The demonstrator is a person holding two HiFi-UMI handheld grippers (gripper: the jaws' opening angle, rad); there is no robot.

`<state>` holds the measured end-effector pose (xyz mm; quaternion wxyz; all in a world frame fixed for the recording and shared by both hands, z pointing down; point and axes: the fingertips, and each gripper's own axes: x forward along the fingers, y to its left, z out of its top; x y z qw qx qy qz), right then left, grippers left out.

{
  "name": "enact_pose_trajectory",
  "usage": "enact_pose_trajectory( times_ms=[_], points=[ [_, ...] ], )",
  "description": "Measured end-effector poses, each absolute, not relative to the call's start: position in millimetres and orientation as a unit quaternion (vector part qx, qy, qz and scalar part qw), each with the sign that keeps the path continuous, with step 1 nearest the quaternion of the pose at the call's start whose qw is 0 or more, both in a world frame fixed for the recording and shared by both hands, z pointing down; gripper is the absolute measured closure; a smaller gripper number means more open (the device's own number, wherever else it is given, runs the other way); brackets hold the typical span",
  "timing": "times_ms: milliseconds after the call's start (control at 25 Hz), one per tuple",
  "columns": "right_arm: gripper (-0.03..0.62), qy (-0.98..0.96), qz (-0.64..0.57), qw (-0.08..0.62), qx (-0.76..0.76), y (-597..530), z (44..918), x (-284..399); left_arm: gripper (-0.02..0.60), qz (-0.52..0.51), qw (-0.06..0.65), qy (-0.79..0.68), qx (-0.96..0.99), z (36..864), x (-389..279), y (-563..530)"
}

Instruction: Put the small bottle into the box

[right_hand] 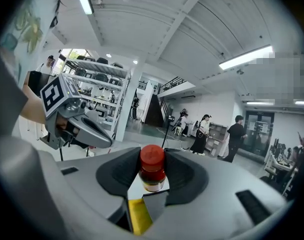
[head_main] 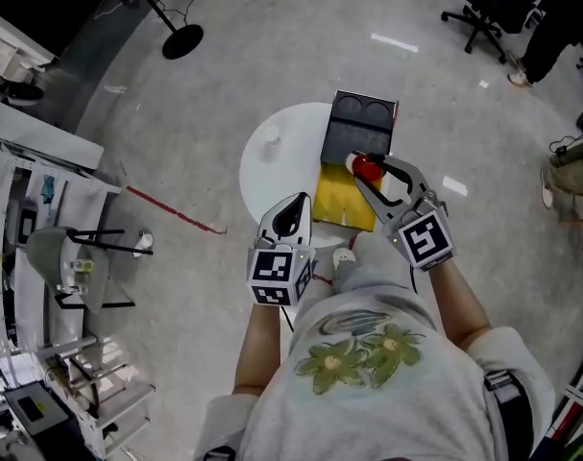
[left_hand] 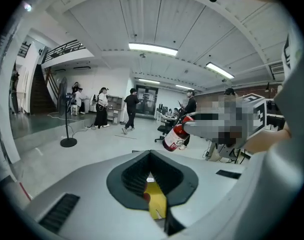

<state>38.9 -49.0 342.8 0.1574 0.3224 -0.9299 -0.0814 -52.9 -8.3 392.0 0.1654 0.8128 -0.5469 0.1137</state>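
Note:
A small bottle [head_main: 366, 168] with a red cap is gripped in my right gripper [head_main: 370, 173], held over the near end of the black box [head_main: 363, 123]. The box lies on a round white table [head_main: 272, 152], and its yellow flap [head_main: 344, 200] lies open toward me. In the right gripper view the bottle [right_hand: 152, 171] stands upright between the dark pads [right_hand: 119, 174]. My left gripper [head_main: 297, 203] hovers just left of the yellow flap with its jaws together. In the left gripper view the bottle [left_hand: 174, 136] hangs tilted ahead, and yellow shows through the slit between the pads [left_hand: 136, 176].
A black round stand base [head_main: 182, 41] sits on the floor beyond the table. An office chair [head_main: 478, 12] is at the far right. Metal shelving [head_main: 41, 257] fills the left side. A red tape line [head_main: 176, 214] crosses the floor. Several people walk in the background hall.

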Motion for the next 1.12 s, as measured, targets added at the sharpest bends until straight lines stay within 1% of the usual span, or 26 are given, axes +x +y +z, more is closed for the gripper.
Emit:
enact_pose_trajectory(
  times_ms=[640, 1120],
  points=[
    [0.441, -0.939, -0.036, 0.174, 0.293, -104.1, 390.2, 31.5, 0.581, 0.131, 0.196, -0.554, 0.799, 429.2, -59.3, -68.7],
    [0.441, -0.942, -0.011, 0.207, 0.264, -114.9, 425.7, 27.3, 0.581, 0.142, 0.217, -0.552, 0.792, 449.4, -56.9, -90.9]
  ],
)
